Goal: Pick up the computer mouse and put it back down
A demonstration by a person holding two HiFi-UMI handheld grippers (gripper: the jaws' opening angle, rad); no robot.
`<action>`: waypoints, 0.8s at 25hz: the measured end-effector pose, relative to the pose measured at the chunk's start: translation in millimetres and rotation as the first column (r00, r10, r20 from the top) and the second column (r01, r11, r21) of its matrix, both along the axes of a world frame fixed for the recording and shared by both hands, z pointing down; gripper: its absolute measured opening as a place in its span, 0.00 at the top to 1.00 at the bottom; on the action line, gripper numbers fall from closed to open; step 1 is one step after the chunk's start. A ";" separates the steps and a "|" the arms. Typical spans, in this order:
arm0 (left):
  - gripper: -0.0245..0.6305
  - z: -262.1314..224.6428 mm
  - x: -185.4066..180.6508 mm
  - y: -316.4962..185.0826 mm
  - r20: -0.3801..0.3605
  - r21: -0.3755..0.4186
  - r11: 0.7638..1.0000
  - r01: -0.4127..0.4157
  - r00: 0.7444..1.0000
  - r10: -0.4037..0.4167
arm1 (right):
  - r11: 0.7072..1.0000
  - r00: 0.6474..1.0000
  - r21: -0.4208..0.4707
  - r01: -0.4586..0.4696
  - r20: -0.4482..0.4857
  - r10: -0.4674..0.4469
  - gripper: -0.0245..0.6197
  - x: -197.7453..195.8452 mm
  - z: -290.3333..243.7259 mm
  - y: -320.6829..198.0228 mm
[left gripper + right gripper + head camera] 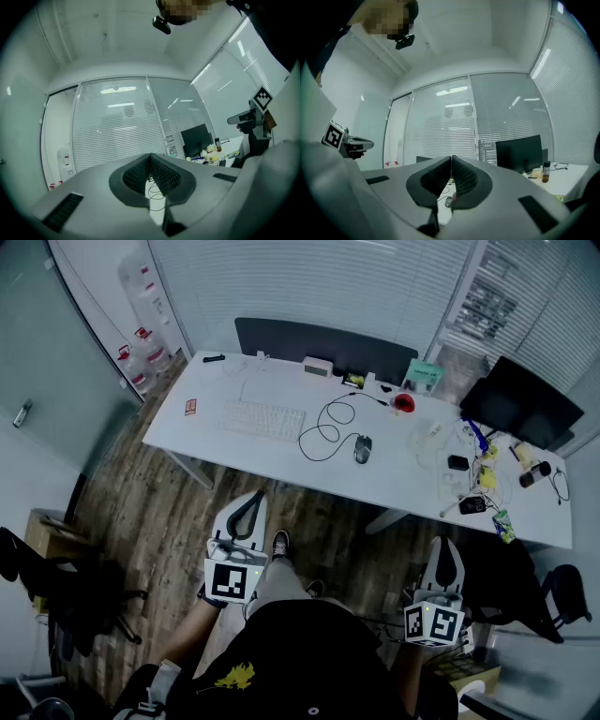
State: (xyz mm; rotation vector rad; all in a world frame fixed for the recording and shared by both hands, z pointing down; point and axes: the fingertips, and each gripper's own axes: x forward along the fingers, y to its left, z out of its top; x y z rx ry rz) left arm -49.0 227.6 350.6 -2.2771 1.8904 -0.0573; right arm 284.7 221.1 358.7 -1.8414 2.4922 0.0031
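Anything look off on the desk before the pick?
Nothing stands out. The mouse lies flat on the desk, its cable in loose loops by the keyboard. The desk's right end is cluttered with small items, but nothing looks spilled or broken.

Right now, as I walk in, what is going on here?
A person stands back from the white desk with a gripper in each hand. The left gripper and the right gripper are both shut and hold nothing. The computer mouse lies on the desk, right of the keyboard, with its cable looped beside it. Neither gripper is near it.
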 end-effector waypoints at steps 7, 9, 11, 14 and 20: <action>0.94 -4.6 18.4 -15.0 0.009 0.037 0.999 -0.012 1.000 0.012 | 1.000 0.999 0.018 0.021 -0.035 -0.020 0.94 6.4 -3.9 -13.8; 0.94 -6.2 22.8 -15.9 0.011 0.039 0.999 -0.026 1.000 0.026 | 1.000 0.999 0.012 0.019 -0.038 -0.019 0.94 7.9 -2.5 -12.4; 0.94 -7.0 26.6 -17.0 0.016 0.040 0.999 -0.035 0.999 0.035 | 1.000 1.000 0.016 0.017 -0.017 -0.017 0.93 11.4 -2.2 -13.2; 0.94 -8.0 30.7 -19.9 0.016 0.034 0.999 -0.039 0.999 0.039 | 1.000 0.999 0.014 0.002 0.041 -0.003 0.93 19.2 -2.4 -18.3; 0.94 -6.9 16.6 -27.6 -0.014 0.001 1.000 -0.012 1.000 0.012 | 0.999 0.999 0.033 0.003 0.037 -0.004 0.90 10.6 -7.1 -32.3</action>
